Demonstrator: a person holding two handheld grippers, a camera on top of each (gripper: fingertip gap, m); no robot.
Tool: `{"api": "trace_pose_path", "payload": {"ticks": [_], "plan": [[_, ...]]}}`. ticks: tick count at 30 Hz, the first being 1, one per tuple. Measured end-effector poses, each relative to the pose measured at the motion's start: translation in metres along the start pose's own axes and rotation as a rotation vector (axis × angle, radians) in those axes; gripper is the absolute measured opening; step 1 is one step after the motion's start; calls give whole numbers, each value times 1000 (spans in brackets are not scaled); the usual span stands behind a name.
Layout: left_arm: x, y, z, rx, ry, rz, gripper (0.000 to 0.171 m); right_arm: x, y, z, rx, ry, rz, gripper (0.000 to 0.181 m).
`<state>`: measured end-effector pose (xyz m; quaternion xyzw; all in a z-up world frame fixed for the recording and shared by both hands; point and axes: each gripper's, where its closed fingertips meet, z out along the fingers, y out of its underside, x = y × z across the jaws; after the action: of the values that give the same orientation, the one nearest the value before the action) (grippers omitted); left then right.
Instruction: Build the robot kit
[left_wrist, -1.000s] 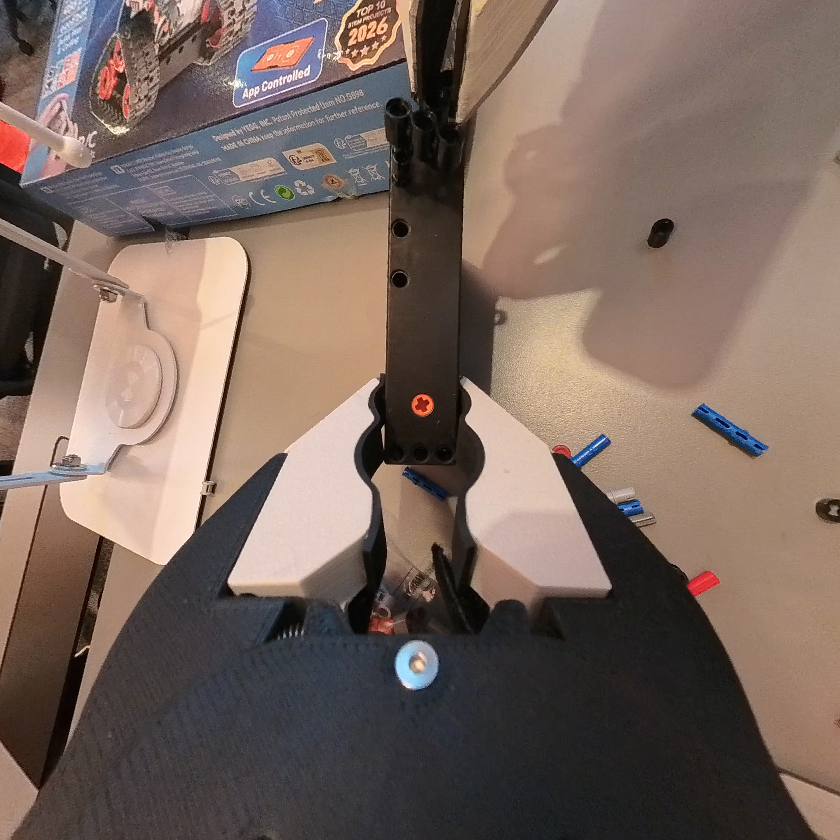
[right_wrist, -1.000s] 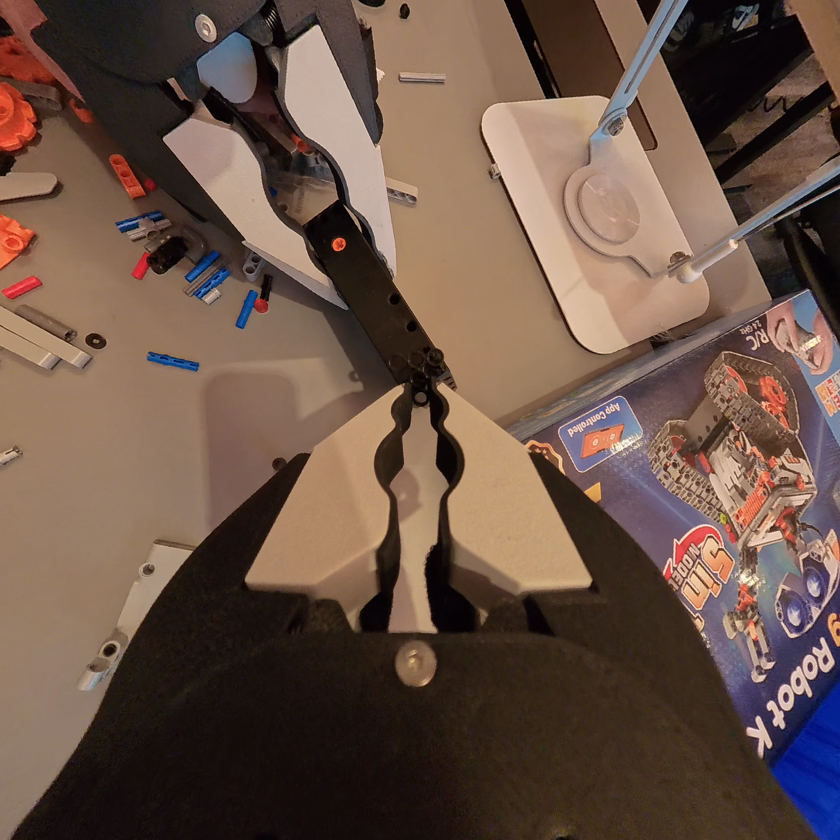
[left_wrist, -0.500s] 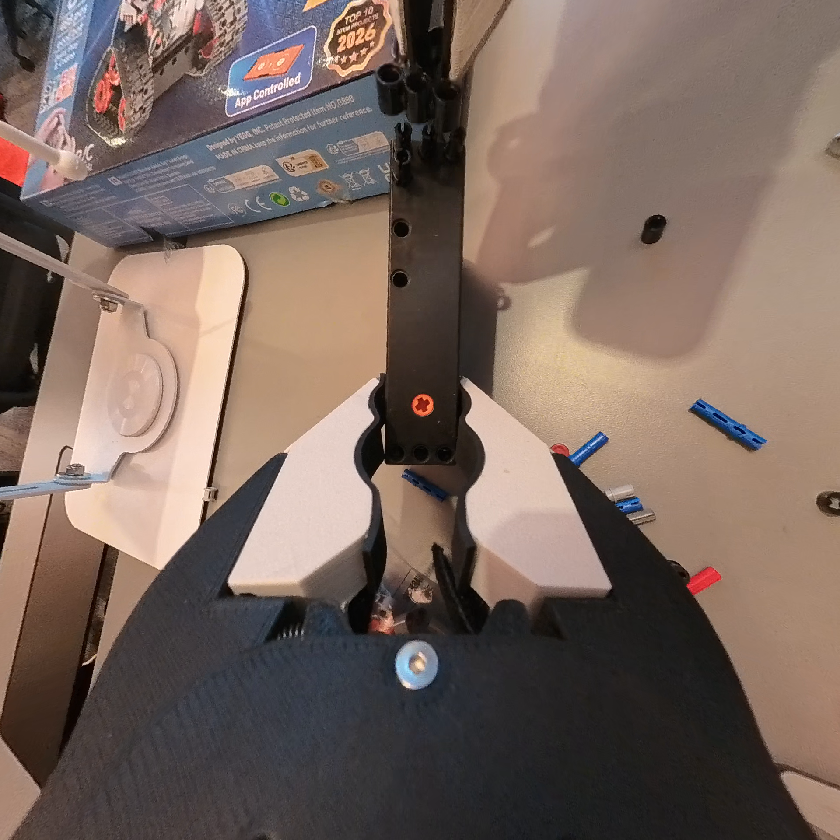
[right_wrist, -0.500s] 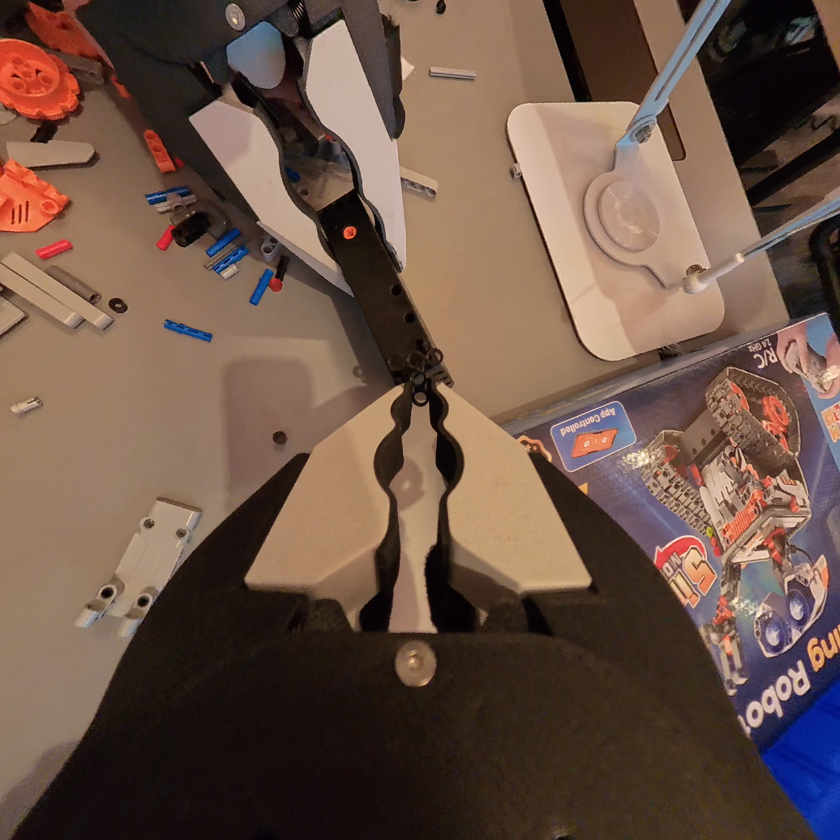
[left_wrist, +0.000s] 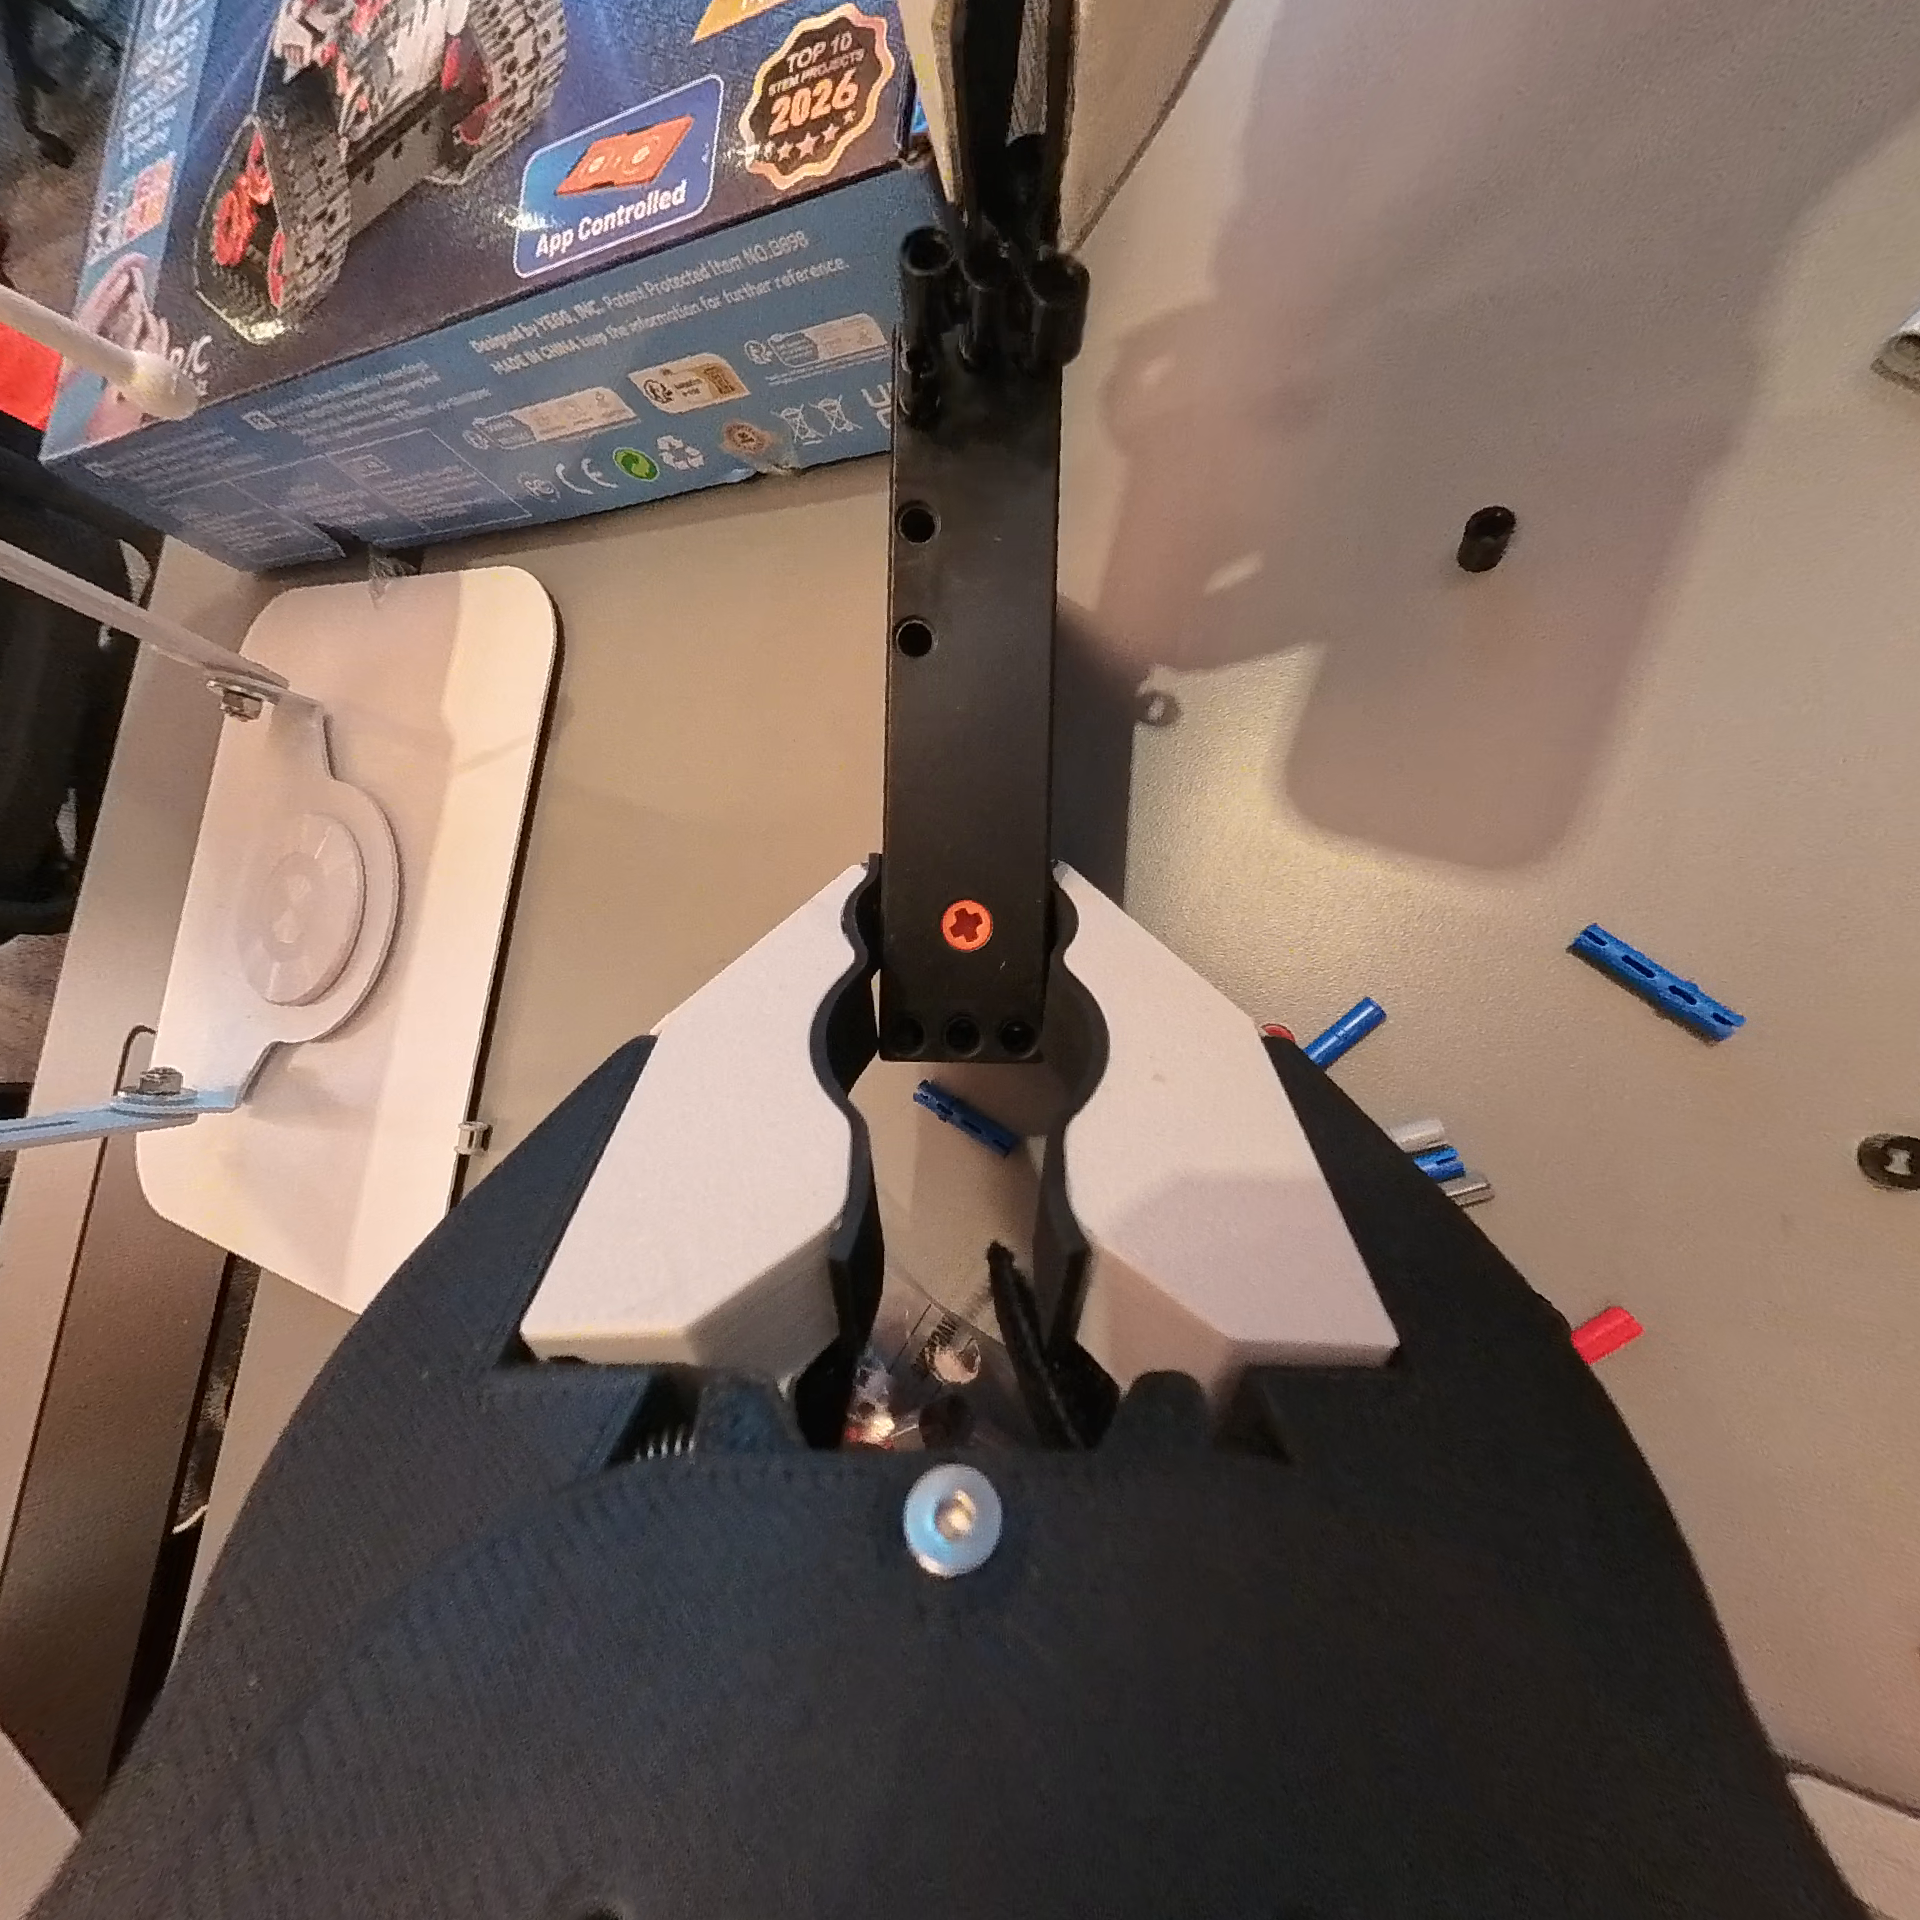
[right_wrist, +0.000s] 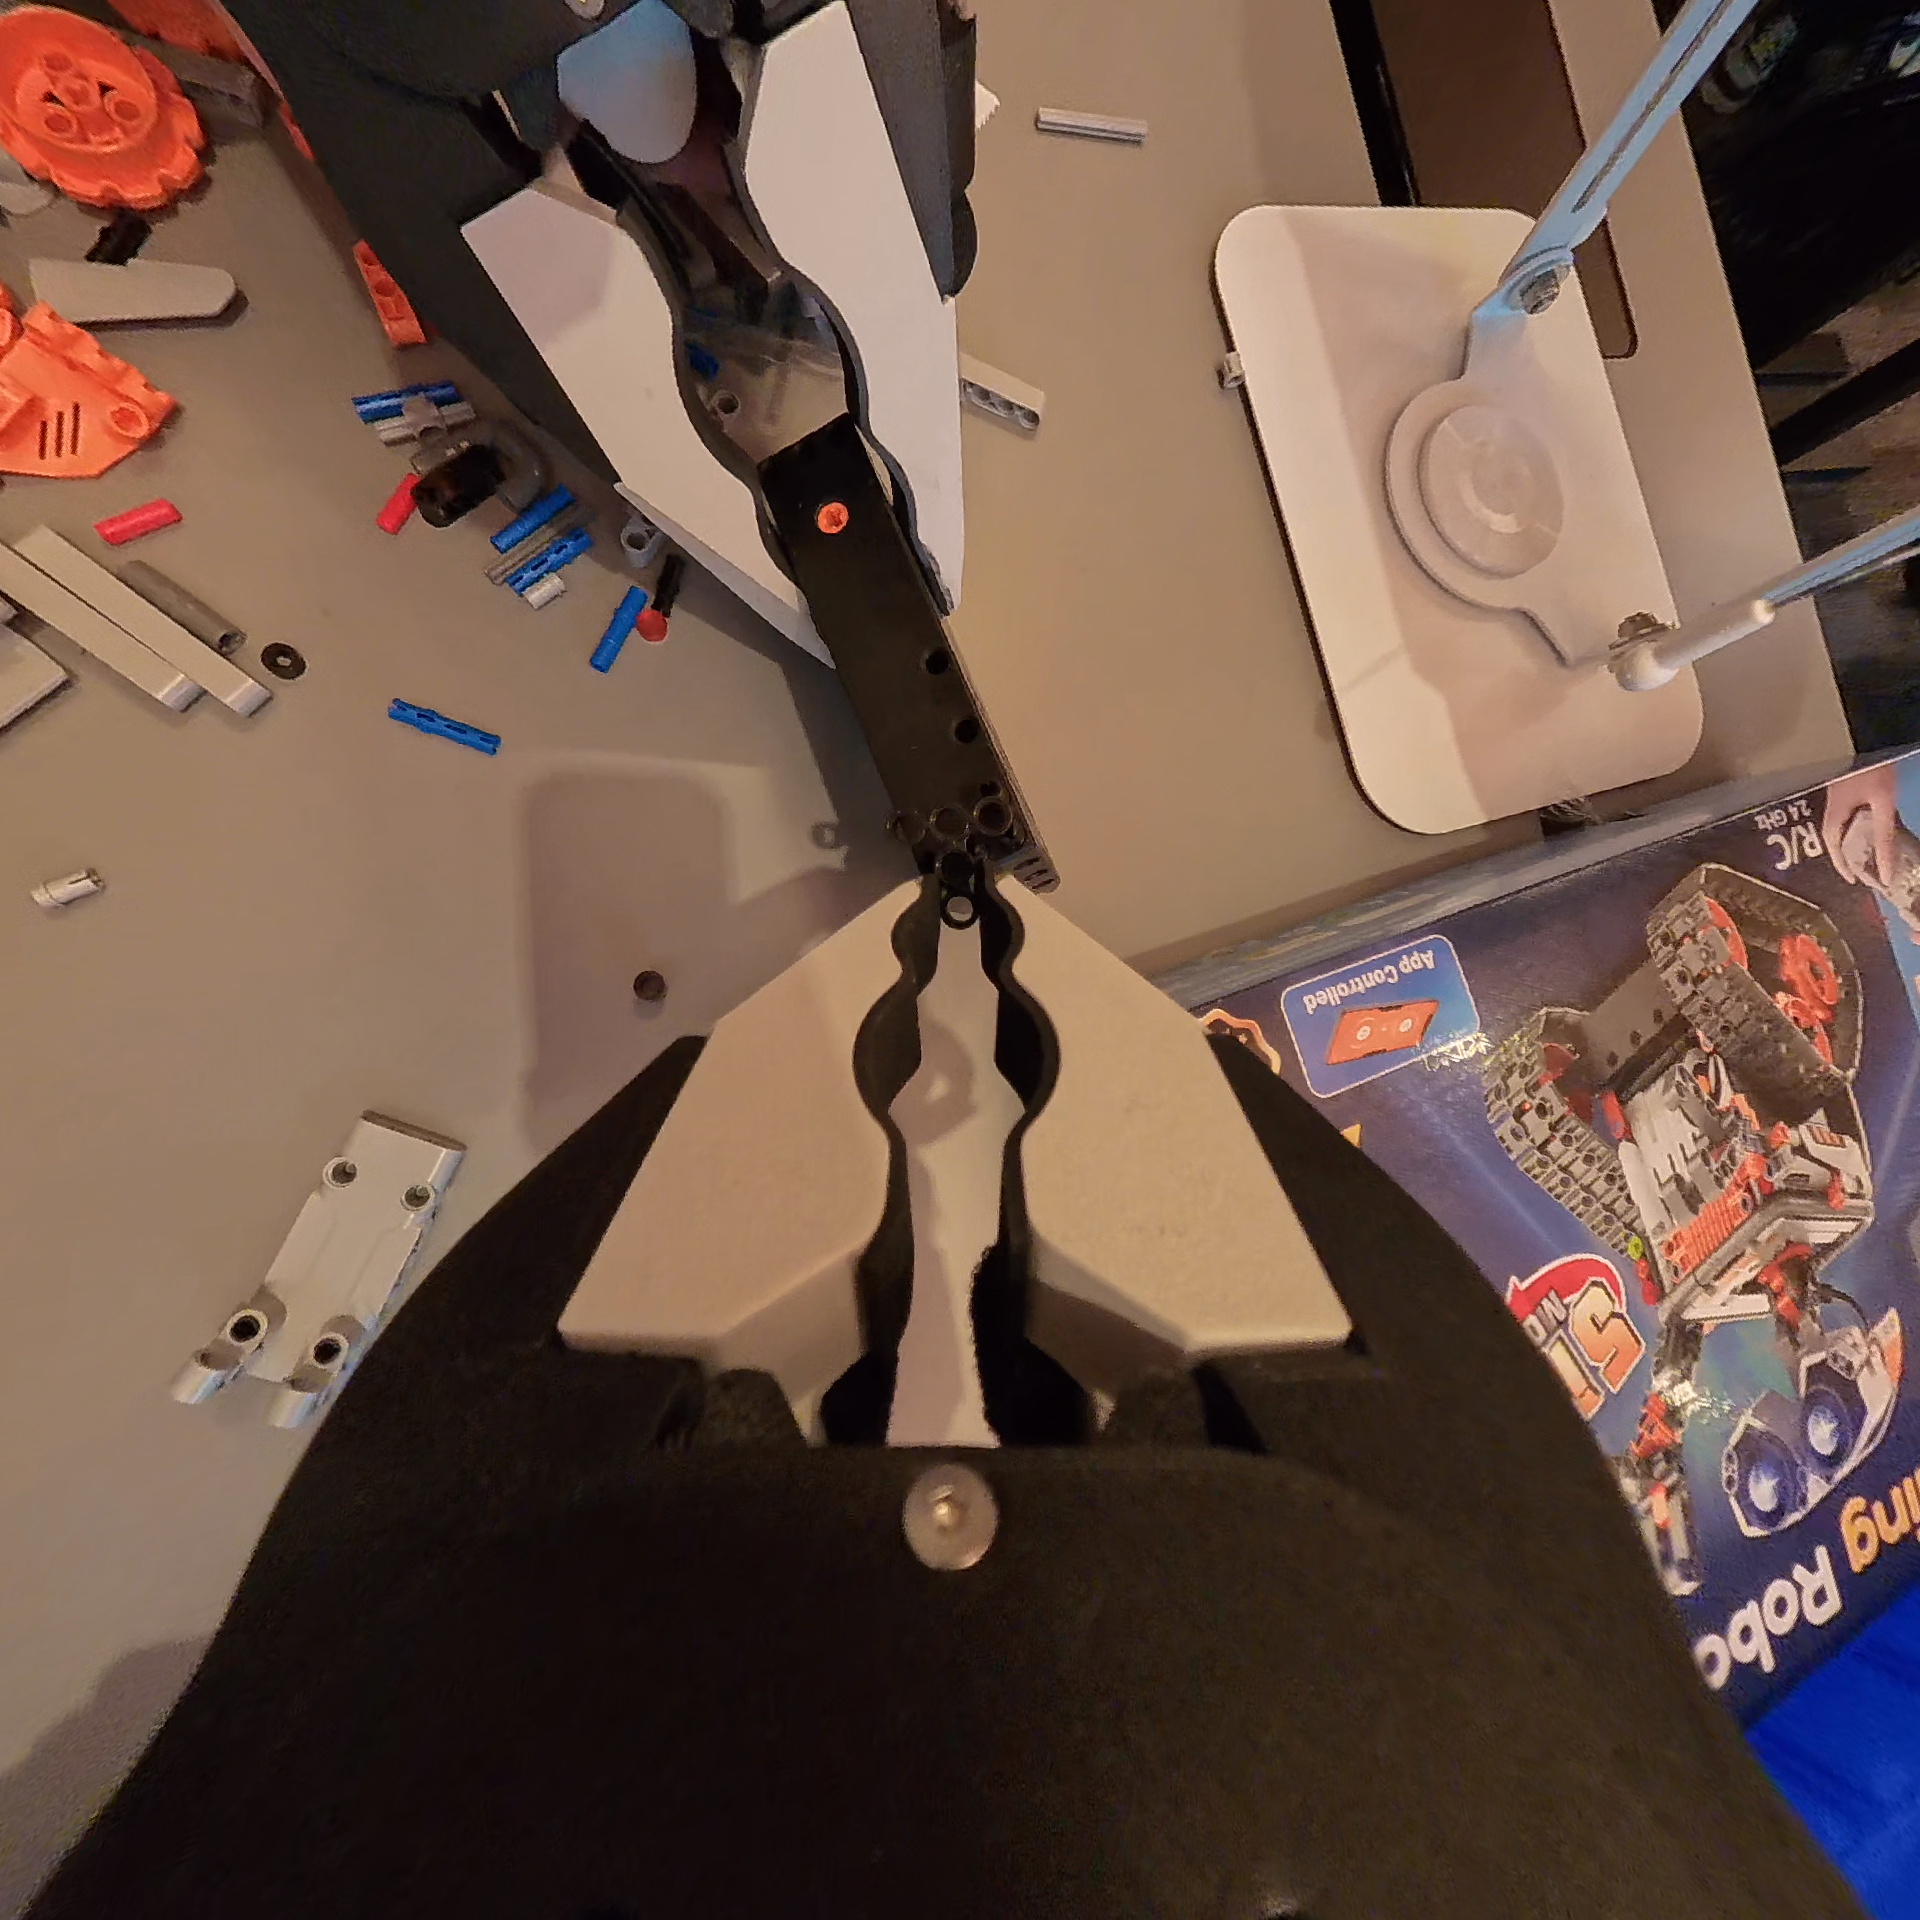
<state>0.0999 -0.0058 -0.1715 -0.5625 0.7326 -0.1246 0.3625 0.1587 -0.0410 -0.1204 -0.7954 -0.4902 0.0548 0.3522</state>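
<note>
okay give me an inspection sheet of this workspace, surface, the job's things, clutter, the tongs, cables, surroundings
Surface: grey table, lit unevenly, tong shadows on it.
Job's things: long black block with an orange cross fitting; small black connector piece at its far end.
Clutter: blue pins, red pin, grey beams, grey panel, orange wheel, loose to one side.
Tongs: left tongs shut on the block's near end; right tongs shut on the connector piece.
Cables: nothing seen.
Surroundings: blue kit box; white stand base with metal arms.
</note>
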Motion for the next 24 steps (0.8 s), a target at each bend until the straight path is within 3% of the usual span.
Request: {"api": "trace_pose_path", "payload": {"ticks": [14, 24], "plan": [[0, 0, 0, -2, -3, 4, 25, 0, -3, 4, -43, 1, -15, 6], [0, 0, 1, -11, -9, 14, 25, 0, -2, 5, -174, -7, -54, 5]]}}
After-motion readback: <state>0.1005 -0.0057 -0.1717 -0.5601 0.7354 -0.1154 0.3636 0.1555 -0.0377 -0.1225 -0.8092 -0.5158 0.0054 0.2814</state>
